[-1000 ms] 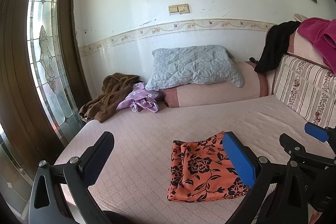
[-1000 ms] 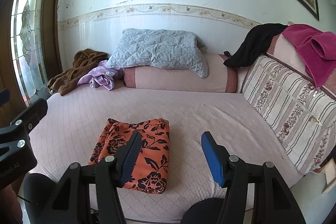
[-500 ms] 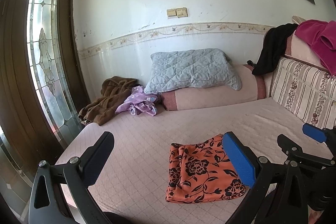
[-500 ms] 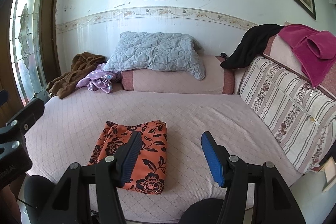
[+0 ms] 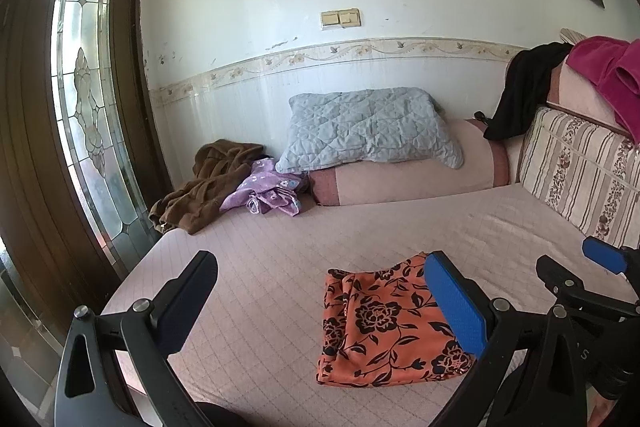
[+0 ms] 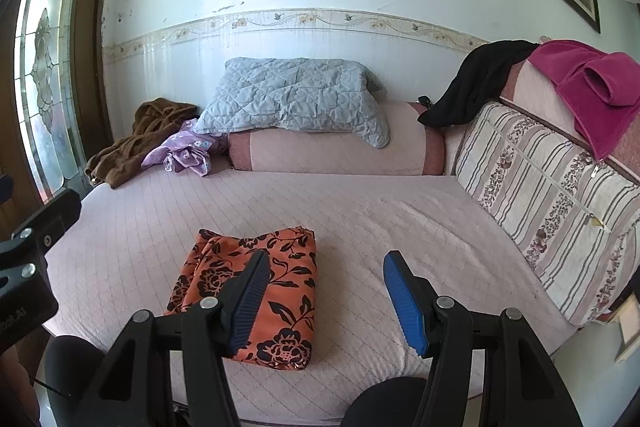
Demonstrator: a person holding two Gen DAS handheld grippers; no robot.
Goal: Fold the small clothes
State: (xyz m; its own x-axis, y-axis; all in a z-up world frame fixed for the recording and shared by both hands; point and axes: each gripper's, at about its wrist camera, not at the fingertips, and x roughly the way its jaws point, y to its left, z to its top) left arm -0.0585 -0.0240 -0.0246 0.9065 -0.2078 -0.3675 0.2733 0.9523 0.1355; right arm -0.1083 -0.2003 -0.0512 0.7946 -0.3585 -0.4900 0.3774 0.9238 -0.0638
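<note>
left gripper [image 5: 320, 307]: jaws spread wide, nothing between the pads. it hovers above the near edge of the bed, clear of all fabric. right gripper [image 6: 324, 301]: jaws also spread wide, empty, raised above the bed front and not touching anything.

work item: the orange floral garment [image 6: 256, 291] lies flat on the pink quilted bed cover [image 6: 380, 219], near the front edge. in the left wrist view it sits just behind the left gripper's blue pad; in the right wrist view it sits behind the right gripper's left finger. it forms a compact, roughly rectangular packet with squared edges and layered folds visible along its left side. judgement: this item is folded and released.

remaining stock: a purple floral garment [image 5: 266, 193] lies crumpled at the far left of the bed, touching a brown garment [image 5: 204, 187] heaped beside the glass door panel. both are unfolded. a black garment [image 6: 476, 79] and a magenta towel [image 6: 592, 87] hang over the sofa back on the right; whether these belong to the job cannot be told.

judgement: one piece complete, at least one small piece outstanding. the next cycle likely calls for a long reach to the far left corner, next to the grey quilted pillow [image 5: 368, 127].
</note>
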